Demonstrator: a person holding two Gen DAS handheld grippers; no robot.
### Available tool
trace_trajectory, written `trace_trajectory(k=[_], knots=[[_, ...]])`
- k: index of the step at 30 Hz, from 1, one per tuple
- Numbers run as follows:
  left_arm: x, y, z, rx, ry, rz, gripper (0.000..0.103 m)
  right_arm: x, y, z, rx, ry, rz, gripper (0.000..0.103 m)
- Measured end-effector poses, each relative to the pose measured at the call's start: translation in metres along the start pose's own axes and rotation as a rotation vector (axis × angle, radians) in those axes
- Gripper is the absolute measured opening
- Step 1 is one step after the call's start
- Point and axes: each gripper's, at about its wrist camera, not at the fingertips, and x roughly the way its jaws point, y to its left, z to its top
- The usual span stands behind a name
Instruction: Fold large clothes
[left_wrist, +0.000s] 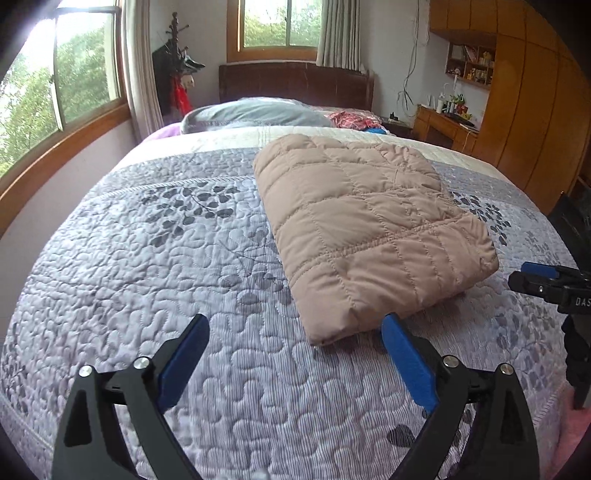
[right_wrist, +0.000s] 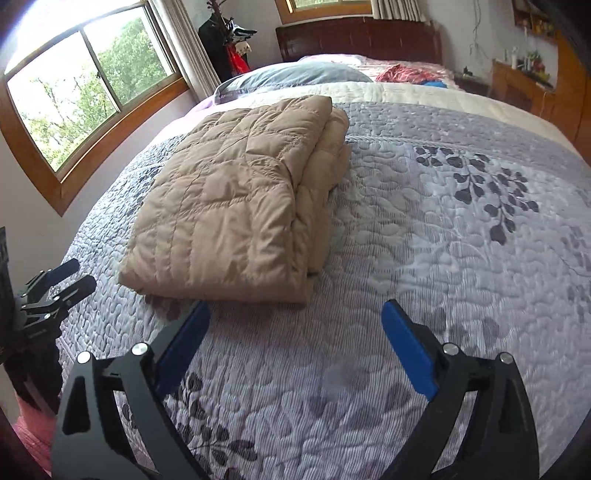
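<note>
A tan quilted jacket (left_wrist: 365, 225) lies folded into a thick rectangle on the grey leaf-patterned bedspread (left_wrist: 166, 258). It also shows in the right wrist view (right_wrist: 236, 206), with its stacked layers along the right side. My left gripper (left_wrist: 295, 332) is open and empty, just short of the jacket's near corner. My right gripper (right_wrist: 295, 314) is open and empty, just in front of the jacket's near edge. The right gripper shows at the right edge of the left wrist view (left_wrist: 535, 277). The left gripper shows at the left edge of the right wrist view (right_wrist: 70, 277).
A grey pillow (left_wrist: 255, 114) and a red checked cloth (left_wrist: 351, 120) lie near the dark headboard (left_wrist: 295, 83). Windows (left_wrist: 62, 85) line the left wall. A wooden desk (left_wrist: 443, 125) and wardrobe (left_wrist: 532, 99) stand at the right. A coat rack (left_wrist: 177, 66) stands in the corner.
</note>
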Motion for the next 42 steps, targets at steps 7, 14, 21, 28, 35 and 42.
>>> trace_trajectory(k=[7, 14, 21, 28, 35, 42], knots=[[-0.030, -0.007, -0.012, -0.006, -0.020, 0.040, 0.096, -0.030, 0.031, -0.022, -0.041, -0.044, -0.116, 0.096], [-0.053, -0.017, -0.022, 0.010, -0.019, 0.077, 0.098, -0.052, 0.051, -0.038, -0.043, -0.056, -0.162, 0.097], [-0.075, -0.024, -0.030, 0.021, -0.043, 0.081, 0.098, -0.070, 0.065, -0.050, -0.042, -0.078, -0.180, 0.098], [-0.093, -0.022, -0.037, 0.001, -0.061, 0.091, 0.098, -0.083, 0.073, -0.062, -0.040, -0.097, -0.226, 0.098], [-0.096, -0.017, -0.040, -0.010, -0.067, 0.109, 0.098, -0.087, 0.075, -0.067, -0.041, -0.098, -0.236, 0.098], [-0.094, -0.018, -0.042, 0.005, -0.062, 0.117, 0.098, -0.086, 0.074, -0.068, -0.041, -0.098, -0.242, 0.098]])
